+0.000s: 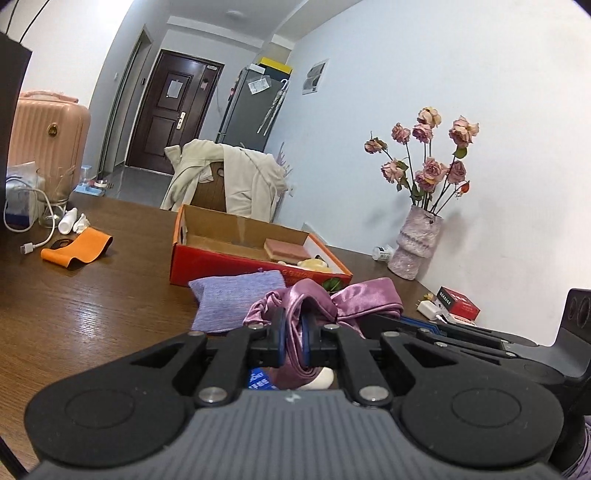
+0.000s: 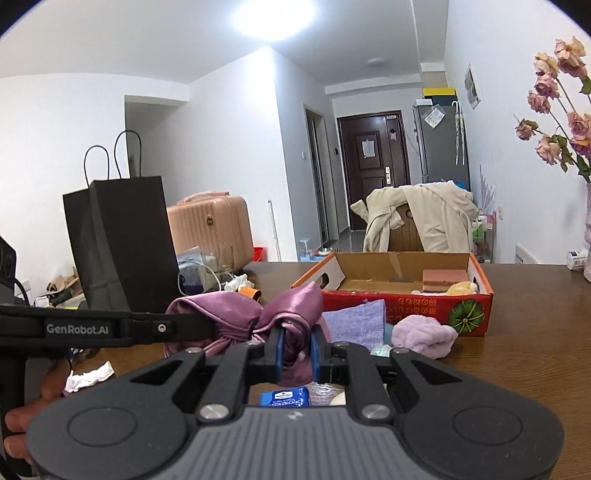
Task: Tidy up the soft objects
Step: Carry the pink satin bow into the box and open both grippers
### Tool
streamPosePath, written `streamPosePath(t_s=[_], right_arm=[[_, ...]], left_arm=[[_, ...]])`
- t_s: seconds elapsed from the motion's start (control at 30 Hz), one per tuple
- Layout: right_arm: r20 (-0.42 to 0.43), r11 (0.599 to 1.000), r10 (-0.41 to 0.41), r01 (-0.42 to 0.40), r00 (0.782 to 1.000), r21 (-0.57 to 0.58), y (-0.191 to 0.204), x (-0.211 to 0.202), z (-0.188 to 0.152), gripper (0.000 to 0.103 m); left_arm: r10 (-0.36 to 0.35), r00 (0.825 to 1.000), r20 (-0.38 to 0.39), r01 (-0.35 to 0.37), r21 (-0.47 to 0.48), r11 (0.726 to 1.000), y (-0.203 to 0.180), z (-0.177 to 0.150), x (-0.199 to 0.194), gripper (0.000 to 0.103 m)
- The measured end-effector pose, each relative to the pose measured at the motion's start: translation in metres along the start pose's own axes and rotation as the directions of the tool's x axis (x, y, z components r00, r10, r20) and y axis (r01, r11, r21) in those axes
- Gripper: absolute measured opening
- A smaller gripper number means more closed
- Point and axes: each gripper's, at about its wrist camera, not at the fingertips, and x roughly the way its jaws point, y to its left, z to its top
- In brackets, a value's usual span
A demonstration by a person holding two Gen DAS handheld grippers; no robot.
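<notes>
I have both hand-held grippers, left [image 1: 294, 328] and right [image 2: 296, 345], clamped nearly shut on the purple satin cloth [image 2: 258, 321], lifted just in front of the red box [image 2: 406, 302] on the brown wooden desk [image 2: 517, 332]. I read "GenRobot.AI" on the left one and "HANDKERCHIEF", partly hidden, on a blue packet [image 2: 284, 398]. Behind the box: a draped chair [image 2: 417, 218] and dark door [image 2: 373, 162]

You face a brown wood-grain table [image 2: 535, 332] under plain white walls [image 1: 461, 110]. At twelve o'clock a dark brown panelled door [image 2: 373, 162] closes a grey-floored hallway, with a tall grey refrigerator [image 2: 443, 144] at one o'clock. A wooden chair draped with a cream coat [image 2: 417, 218] stands behind the table. Bright ceiling light [image 2: 273, 18] glares overhead; a pink ribbed suitcase [image 2: 214, 225] sits at ten o'clock.
</notes>
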Motion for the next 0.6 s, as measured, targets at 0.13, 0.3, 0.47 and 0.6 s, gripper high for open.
streamPosePath(t_s=[0.13,0.3,0.47,0.6], right_arm=[[0.01,1.0,-0.007,0.007,1.0,0.009,-0.01,0.002,0.004,0.014],[0.022,1.0,-0.017,0.017,1.0,0.009,-0.037,0.02,0.025,0.014],[0.032,0.999,-0.032,0.032,0.999,-0.016,-0.073,0.061,0.065,0.014],[-0.007,1.0,-0.028,0.028,1.0,-0.005,-0.112,0.114,0.096,0.014]], left_arm=[[-0.004,1.0,-0.003,0.004,0.023,1.0,-0.006,0.006,0.009,0.009],[-0.024,1.0,-0.009,0.024,0.049,0.998,-0.008,0.032,0.044,0.009],[-0.044,0.998,-0.033,0.046,0.055,0.997,-0.003,0.075,0.104,0.009],[-0.063,0.996,-0.061,0.066,0.048,0.997,0.006,0.111,0.167,0.009]])
